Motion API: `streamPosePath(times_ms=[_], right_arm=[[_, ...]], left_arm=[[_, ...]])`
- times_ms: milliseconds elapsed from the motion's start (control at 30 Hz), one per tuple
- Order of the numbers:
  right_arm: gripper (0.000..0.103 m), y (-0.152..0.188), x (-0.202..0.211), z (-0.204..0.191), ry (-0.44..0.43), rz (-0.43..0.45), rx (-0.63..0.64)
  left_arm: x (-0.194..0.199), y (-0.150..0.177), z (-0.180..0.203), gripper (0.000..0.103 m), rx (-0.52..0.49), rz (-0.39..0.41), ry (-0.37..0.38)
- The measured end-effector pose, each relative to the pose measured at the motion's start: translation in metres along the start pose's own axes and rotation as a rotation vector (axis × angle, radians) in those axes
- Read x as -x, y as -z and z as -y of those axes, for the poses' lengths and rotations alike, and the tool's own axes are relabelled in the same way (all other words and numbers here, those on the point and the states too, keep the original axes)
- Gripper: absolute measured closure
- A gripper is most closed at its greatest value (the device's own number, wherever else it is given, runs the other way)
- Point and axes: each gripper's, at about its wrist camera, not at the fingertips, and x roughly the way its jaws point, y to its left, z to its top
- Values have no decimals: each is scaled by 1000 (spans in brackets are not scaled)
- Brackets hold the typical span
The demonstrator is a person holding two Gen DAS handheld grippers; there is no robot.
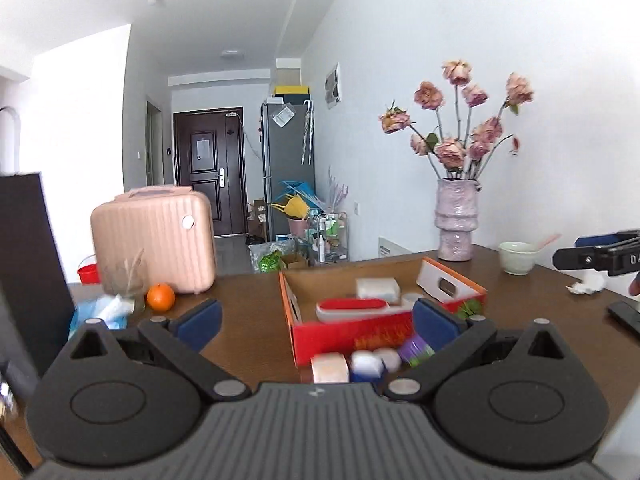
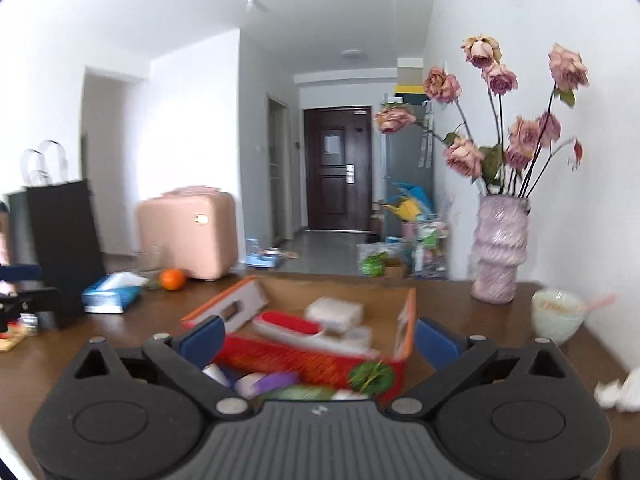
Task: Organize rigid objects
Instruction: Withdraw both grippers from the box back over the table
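An open red-and-orange cardboard box (image 1: 340,334) sits on the brown table; it also shows in the right wrist view (image 2: 304,364). Inside lie a red-and-white lint brush (image 1: 352,308) and a white wrapped block (image 1: 378,287). In front of the box stand a tape roll (image 1: 329,367), a white-capped jar (image 1: 366,364) and a purple bottle (image 1: 416,350). My left gripper (image 1: 318,320) is open and empty, hovering before the box. My right gripper (image 2: 318,338) is open and empty, over the box's near side; it also shows at the left wrist view's right edge (image 1: 600,258).
A pink case (image 1: 154,238), an orange (image 1: 161,297), a tissue pack (image 2: 110,294) and a black bag (image 2: 64,236) stand on the left. A vase of dried roses (image 1: 456,220), a bowl with spoon (image 2: 558,314) and crumpled paper (image 1: 586,284) are on the right.
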Motion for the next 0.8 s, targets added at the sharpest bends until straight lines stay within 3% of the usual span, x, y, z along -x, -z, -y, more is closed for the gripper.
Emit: streamPosePath(times_ms=[100,200,267,333,467,800], right_arm=[[1,27,30,-14,-29,10,-20],[1,57,54,-29,-12,16,-20],[1,75,64,-38,-19,-11,-11],[1,88,68,-45,-32,-52,21],[1,93,68,-53,-23,-94,58],[2,85,56,-55,17,-66,30]], left_arm=[[31,29,-1,0,63,-61,-10],[55,64,-2,0,144,-143,-66],[60,84,-1,0,188,-213,-93],[64,100,4,0,202,-270,-74],[72,111,11,0,179,-264,-89],[53,106,1,0,187,-271,-98]])
